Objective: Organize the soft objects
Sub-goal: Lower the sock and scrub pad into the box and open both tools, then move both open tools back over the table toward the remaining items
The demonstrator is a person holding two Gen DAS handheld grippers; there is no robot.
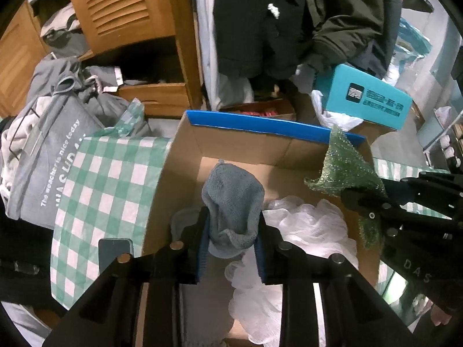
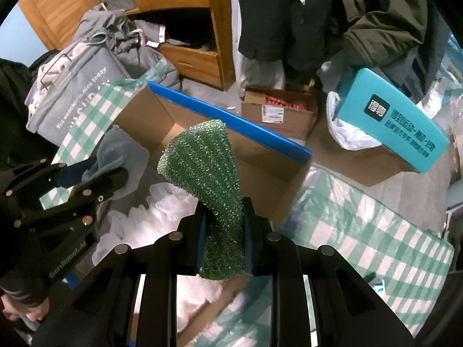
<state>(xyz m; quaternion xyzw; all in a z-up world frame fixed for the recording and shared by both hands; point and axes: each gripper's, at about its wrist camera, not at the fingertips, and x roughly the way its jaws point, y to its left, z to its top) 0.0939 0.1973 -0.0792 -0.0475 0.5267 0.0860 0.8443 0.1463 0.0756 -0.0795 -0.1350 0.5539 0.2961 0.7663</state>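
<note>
Room: cluttered bedroom corner, with a wooden louvred cabinet (image 1: 121,8) well ahead of both tools and dark coats (image 1: 275,20) hanging beside it.
Bedding: green-and-white checked cover (image 1: 110,190), thin and slightly crinkled, lying left of the left tool and also below and right of the right tool.
Cardboard box (image 1: 231,144): open-topped, brown corrugated walls, a glossy blue flap along its far edge; it sits directly ahead of and under both tools.
Box contents: a white mesh bath puff (image 1: 306,225), frilly and translucent, heaped at the near right inside.
Left tool (image 1: 231,243): black fingers with blue pads, pressed onto a blue-grey cloth (image 1: 231,202); the cloth is fuzzy terry, bunched into a rounded hump that stands up beyond the fingertips, above the box.
Right tool (image 2: 224,231): same build, pinching a green scouring cloth (image 2: 208,167); the cloth is knitted and glittery with pale flecks, and it fans out wide past the fingertips, over the box.
Grey laundry bag (image 1: 49,156): soft fabric with white lettering, stuffed with pale and grey clothes, far left of the left tool.
Teal box (image 1: 364,98): smooth rectangular carton with dark logo, ahead and right, resting on another brown carton beside a white plastic bag (image 2: 350,136).
Small carton (image 2: 277,110): open, red items inside, beyond the blue flap.
</note>
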